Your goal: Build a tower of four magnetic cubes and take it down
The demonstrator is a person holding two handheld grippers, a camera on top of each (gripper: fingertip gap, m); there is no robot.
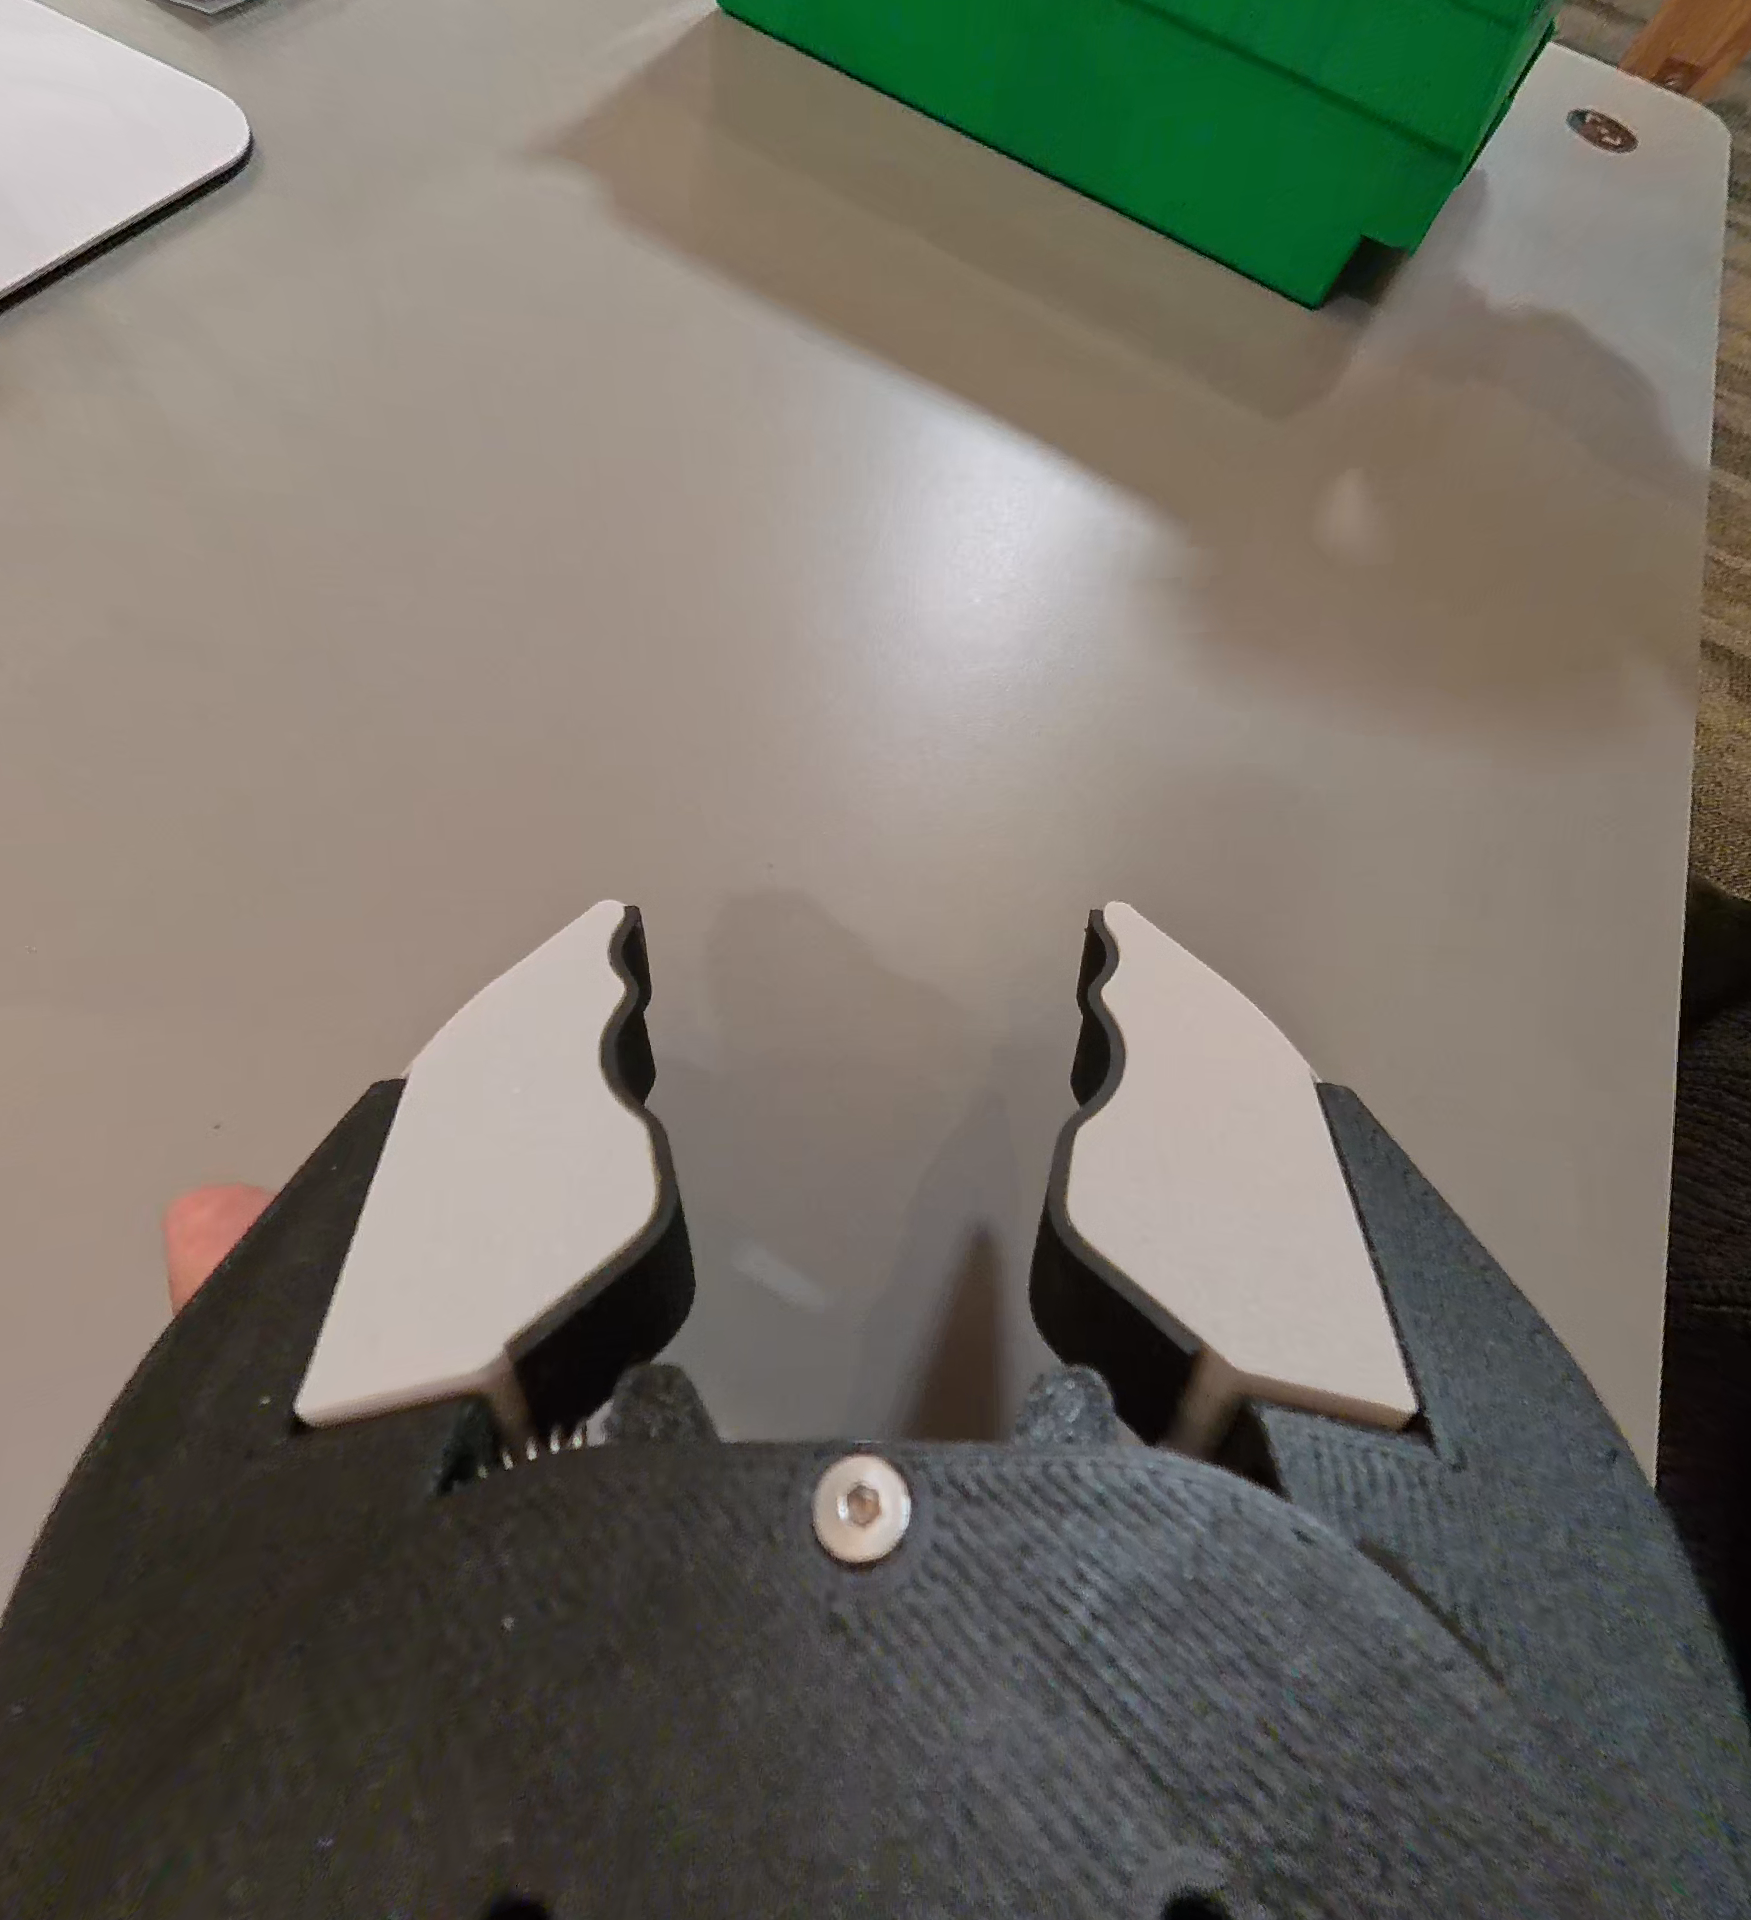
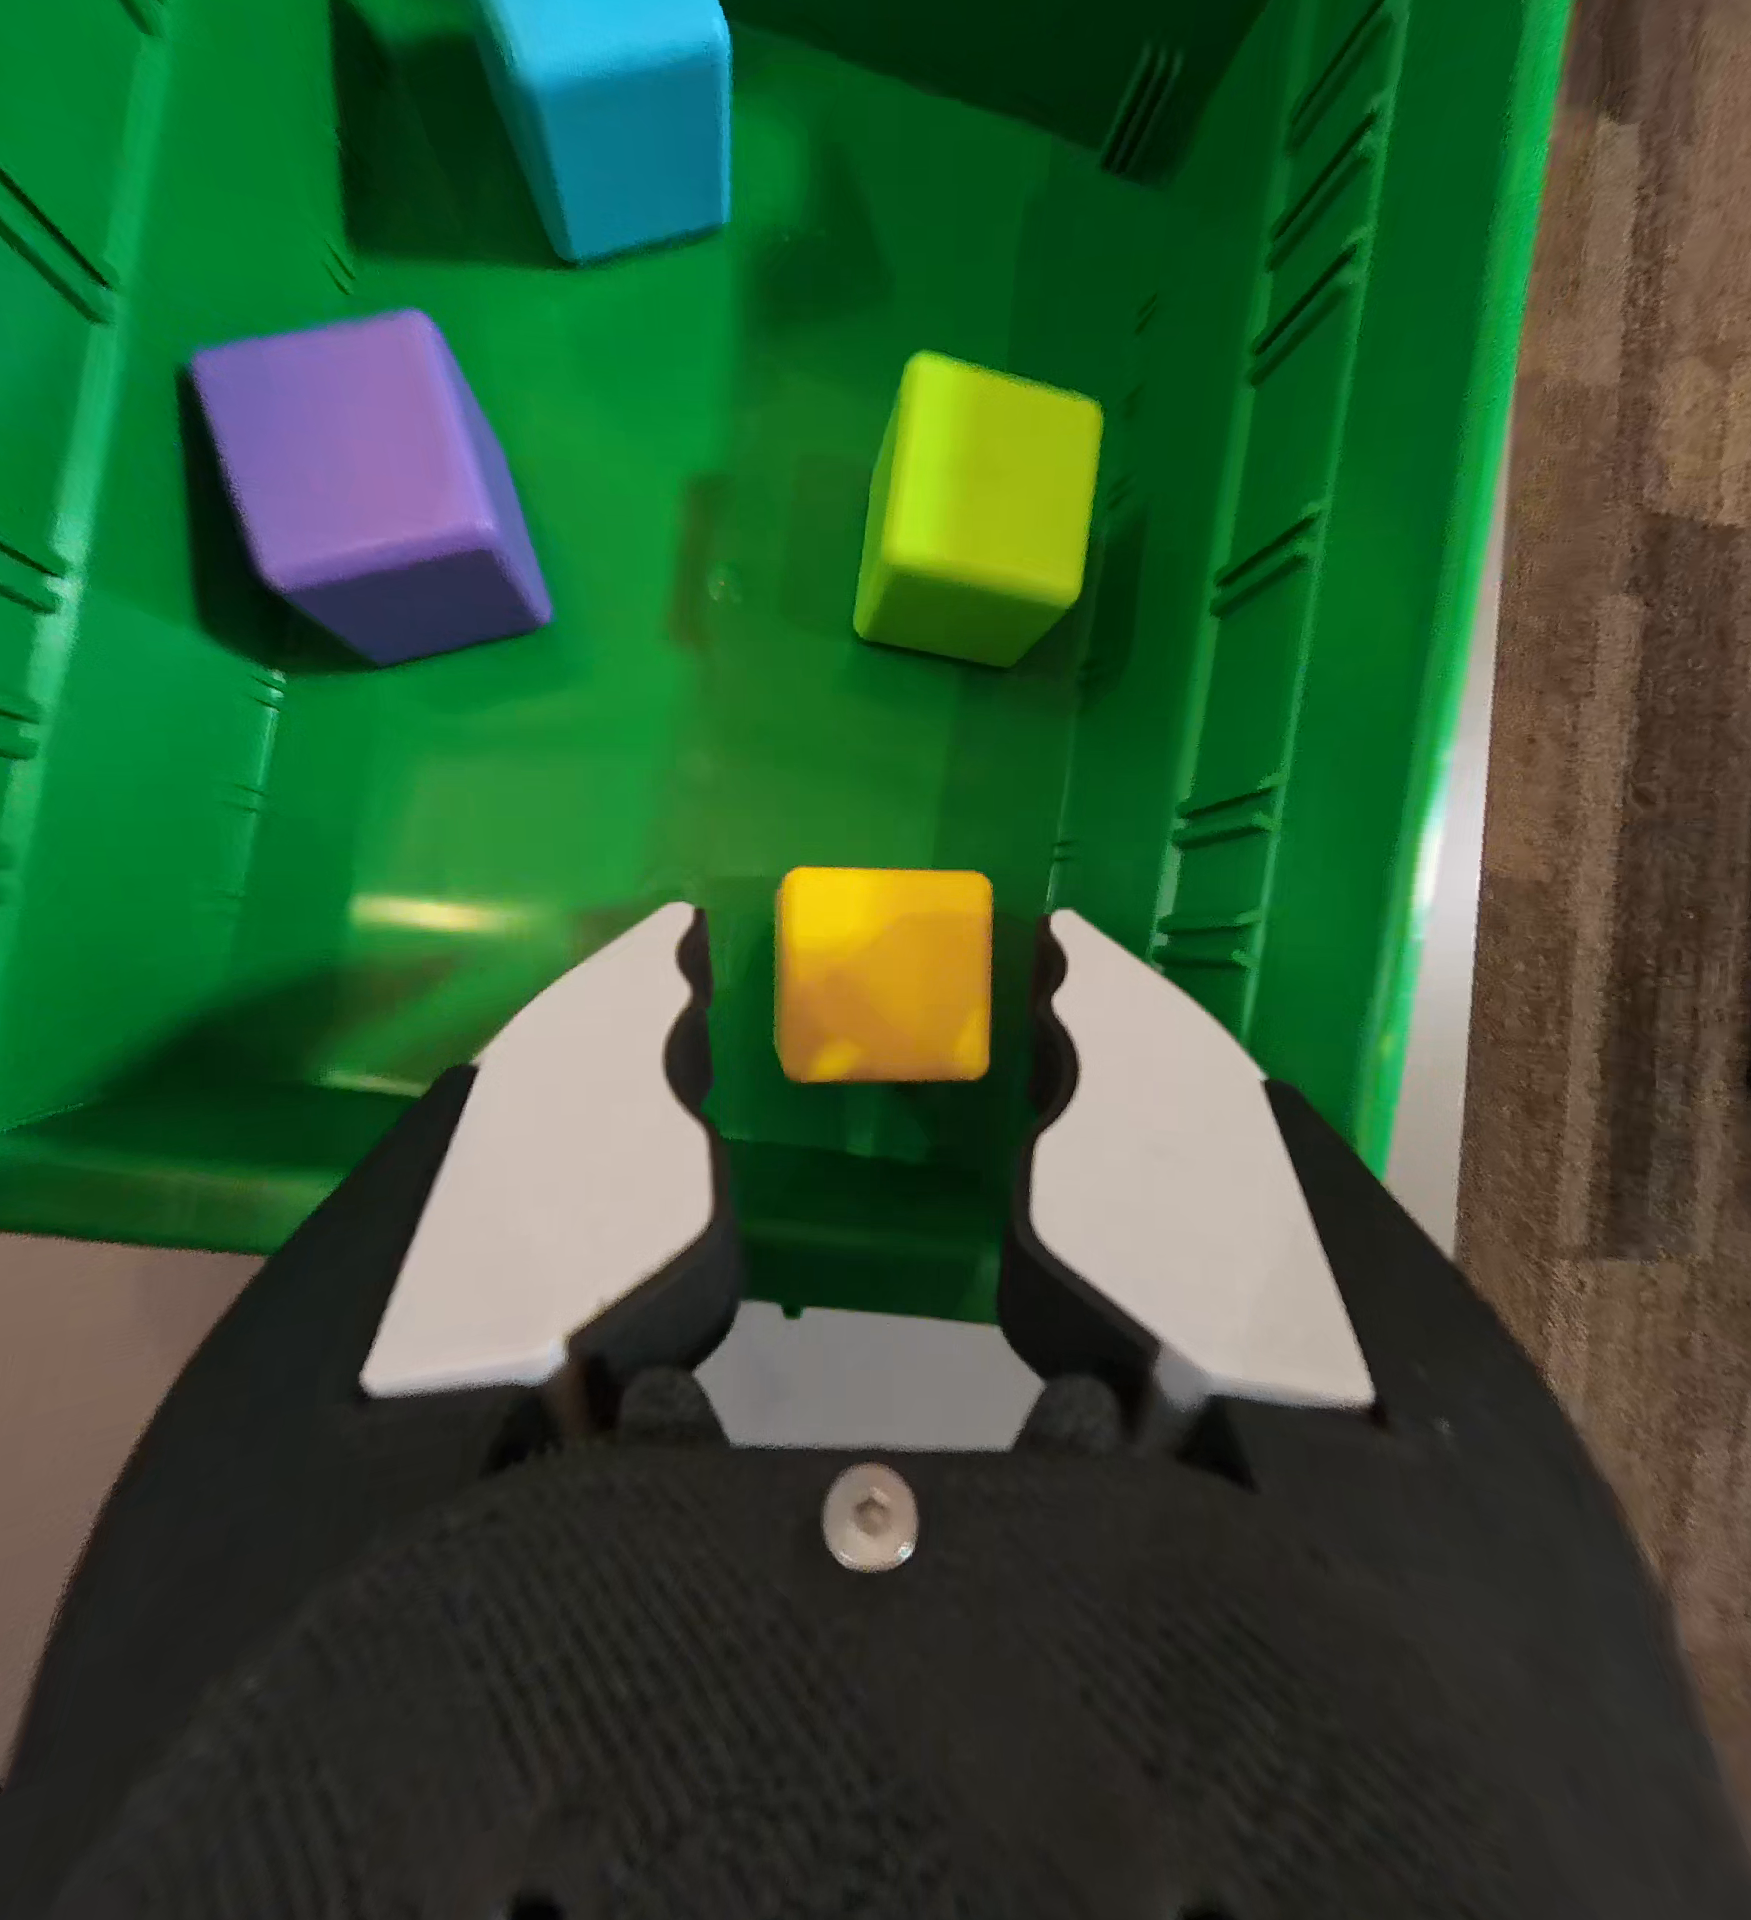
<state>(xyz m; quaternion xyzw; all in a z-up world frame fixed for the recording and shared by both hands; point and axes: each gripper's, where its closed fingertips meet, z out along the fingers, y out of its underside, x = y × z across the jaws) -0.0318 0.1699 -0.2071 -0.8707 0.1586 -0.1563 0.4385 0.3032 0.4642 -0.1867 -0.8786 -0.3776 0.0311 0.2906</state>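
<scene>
Clearly the right gripper (image 2: 871, 997) hangs with fingers apart around a yellow cube (image 2: 883, 977) inside the green bin (image 2: 1266, 623), not touching it. It looks light, rigid, smooth; flat opposite faces suit gripping. Left gripper (image 1: 869, 997) gapes empty over the grey table (image 1: 746, 623).

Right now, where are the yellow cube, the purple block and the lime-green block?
yellow cube (image 2: 883, 977), right wrist view, middle of its top face.
purple block (image 2: 351, 457), right wrist view, middle of its top face.
lime-green block (image 2: 985, 499), right wrist view, middle of its top face.
</scene>
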